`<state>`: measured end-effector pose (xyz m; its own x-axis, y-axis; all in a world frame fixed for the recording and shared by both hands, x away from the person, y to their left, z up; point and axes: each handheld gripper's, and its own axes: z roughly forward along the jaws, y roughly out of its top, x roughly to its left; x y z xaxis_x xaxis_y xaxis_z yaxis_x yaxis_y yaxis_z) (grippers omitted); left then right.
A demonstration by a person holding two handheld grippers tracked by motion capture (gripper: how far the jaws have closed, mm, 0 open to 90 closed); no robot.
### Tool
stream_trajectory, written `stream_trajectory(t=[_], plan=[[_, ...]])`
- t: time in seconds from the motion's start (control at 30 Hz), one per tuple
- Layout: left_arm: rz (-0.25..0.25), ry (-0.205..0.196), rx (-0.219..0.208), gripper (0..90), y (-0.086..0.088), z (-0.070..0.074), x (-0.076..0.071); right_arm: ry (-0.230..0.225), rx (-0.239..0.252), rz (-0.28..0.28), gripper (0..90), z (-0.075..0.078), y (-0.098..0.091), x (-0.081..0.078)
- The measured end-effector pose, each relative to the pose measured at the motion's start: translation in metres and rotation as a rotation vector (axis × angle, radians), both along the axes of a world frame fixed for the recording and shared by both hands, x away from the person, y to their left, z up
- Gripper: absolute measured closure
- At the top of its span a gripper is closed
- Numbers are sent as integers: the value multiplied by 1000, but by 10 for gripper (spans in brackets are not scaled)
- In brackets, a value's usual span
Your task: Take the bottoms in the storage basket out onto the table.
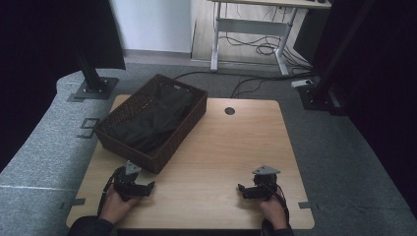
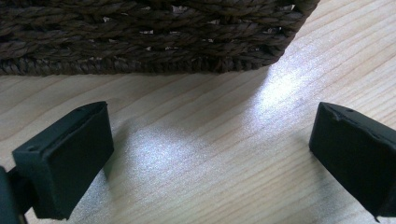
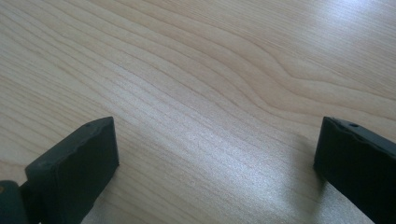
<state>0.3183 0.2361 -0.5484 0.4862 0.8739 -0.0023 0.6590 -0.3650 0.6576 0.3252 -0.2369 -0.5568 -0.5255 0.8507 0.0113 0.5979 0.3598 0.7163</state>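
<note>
High view looks down on a wooden table whose near edge is cut off along with the person's forearms, so just the hands and dark sleeves show; a dark woven basket stands at the table's far left, holding a black cloth whose folds are too dark to read; the left gripper rests on the tabletop just in front of the basket's near wall, while the right gripper rests well apart from it at the near right, both with jaws spread wide and nothing between them; left gripper view brings the basket's braided wall close, its upper part cut off by the frame, near but not touching the released left gripper; right gripper view gives bare wood grain between the parted jaws of the right gripper, with the basket out of frame.
</note>
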Motion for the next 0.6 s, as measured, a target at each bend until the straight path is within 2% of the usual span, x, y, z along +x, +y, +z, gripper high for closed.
stream_trajectory(t=[0.6], plan=[[4,0,0,0,0,0,-1,6,-3,6,0,0,0,0]])
